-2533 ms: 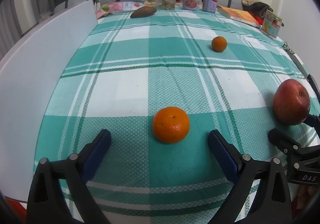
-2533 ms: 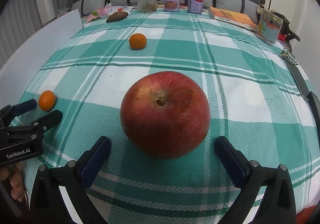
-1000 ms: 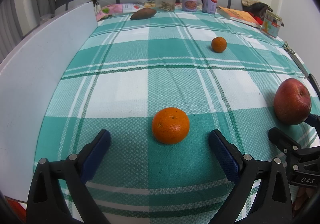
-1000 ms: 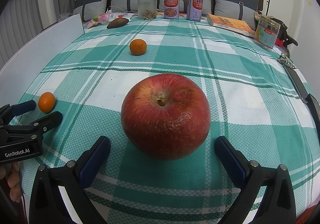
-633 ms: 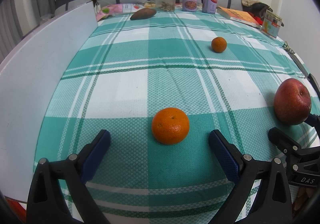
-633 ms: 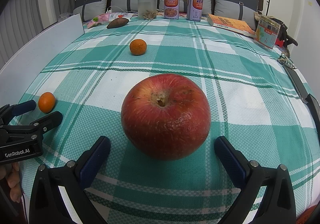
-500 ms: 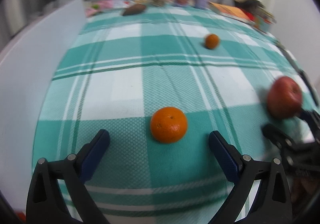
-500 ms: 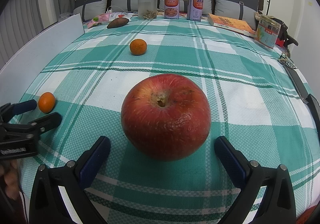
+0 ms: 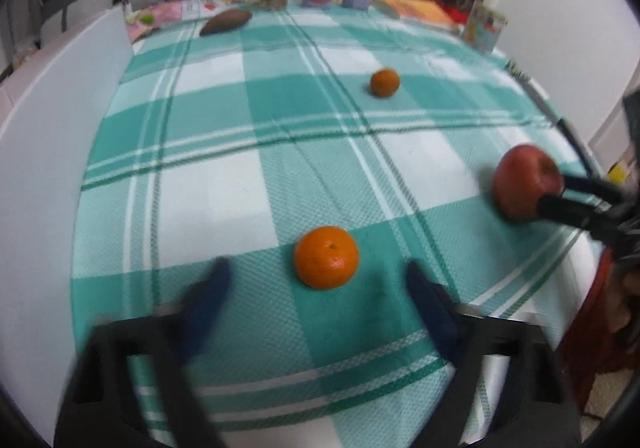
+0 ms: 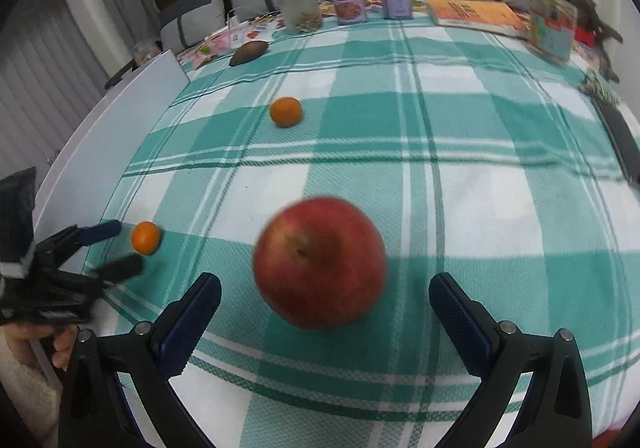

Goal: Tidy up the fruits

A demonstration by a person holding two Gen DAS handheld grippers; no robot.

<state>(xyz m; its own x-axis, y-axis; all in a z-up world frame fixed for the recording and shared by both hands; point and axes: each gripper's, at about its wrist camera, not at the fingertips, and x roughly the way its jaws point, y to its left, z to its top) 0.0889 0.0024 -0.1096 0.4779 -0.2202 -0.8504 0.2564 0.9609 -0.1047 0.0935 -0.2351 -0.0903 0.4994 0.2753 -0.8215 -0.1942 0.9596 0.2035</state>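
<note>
Both grippers are being seen at a changed angle against the earlier frames: more of the far headboard and the bed's near edge is being shown in each view, and the left gripper (image 9: pixel 316 288) is being blurred by motion. Its jaws are closing, though in the left wrist view the near orange (image 9: pixel 326 257) is lying just ahead of them with clear cloth on either side, so nothing is being pressed yet.

Going from largest to smallest, the checked bedspread (image 10: pixel 480 208) is carrying every fruit loose and well apart. The apple (image 10: pixel 320 262) is resting at the centre of the right wrist view, just ahead of the right gripper (image 10: pixel 325 298), whose jaws are being held wide to either side of it without contact. The near orange is sitting at about 8 o'clock from the apple in that view, and the far orange (image 10: pixel 285 112) at about 11 o'clock, further up the bed.

As a judgement, the organizing is only being started: no fruit is being held or grouped, no collecting container is being shown, and all three pieces are left to be gathered.
</note>
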